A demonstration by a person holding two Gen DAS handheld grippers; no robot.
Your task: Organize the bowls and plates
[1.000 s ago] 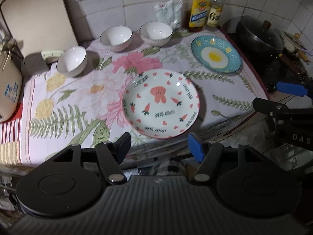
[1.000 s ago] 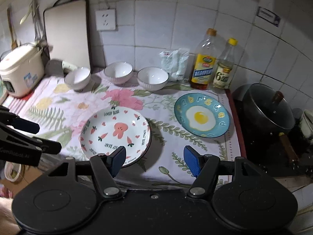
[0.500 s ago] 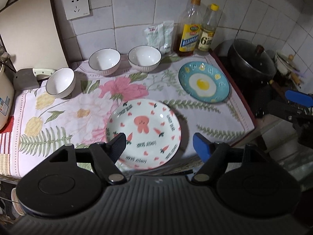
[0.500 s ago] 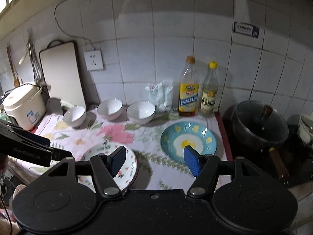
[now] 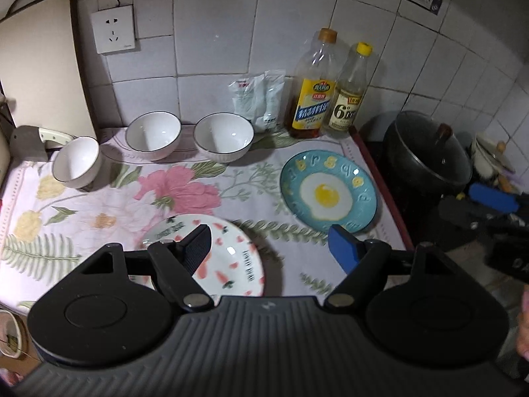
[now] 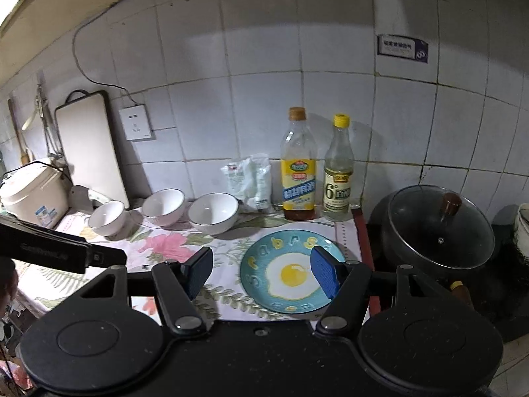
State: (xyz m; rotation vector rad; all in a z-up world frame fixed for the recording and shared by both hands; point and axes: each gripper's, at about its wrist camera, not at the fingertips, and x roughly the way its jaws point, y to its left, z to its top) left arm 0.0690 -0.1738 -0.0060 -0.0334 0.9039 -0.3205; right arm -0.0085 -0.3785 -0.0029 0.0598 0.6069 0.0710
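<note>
Three white bowls (image 5: 76, 162) (image 5: 153, 134) (image 5: 224, 135) stand in a row at the back of the floral cloth. A blue plate with a fried-egg design (image 5: 327, 192) lies at the right. A white plate with carrot prints (image 5: 231, 251) lies at the front, partly hidden by my left finger. My left gripper (image 5: 269, 243) hovers above the front edge, its jaws opening with nothing between them. My right gripper (image 6: 261, 269) is open and empty above the blue plate (image 6: 291, 278), short of it. The bowls (image 6: 163, 206) sit behind.
Two bottles (image 6: 297, 172) and a white packet (image 6: 251, 178) stand against the tiled wall. A dark pot with a glass lid (image 6: 439, 231) sits on the stove at the right. A rice cooker (image 6: 33, 192) and a cutting board (image 6: 89, 145) are at the left.
Both grippers pulled back and tilted up, so more wall shows. The left jaws spread wider. The white plate slid low in the left view and left the right view.
</note>
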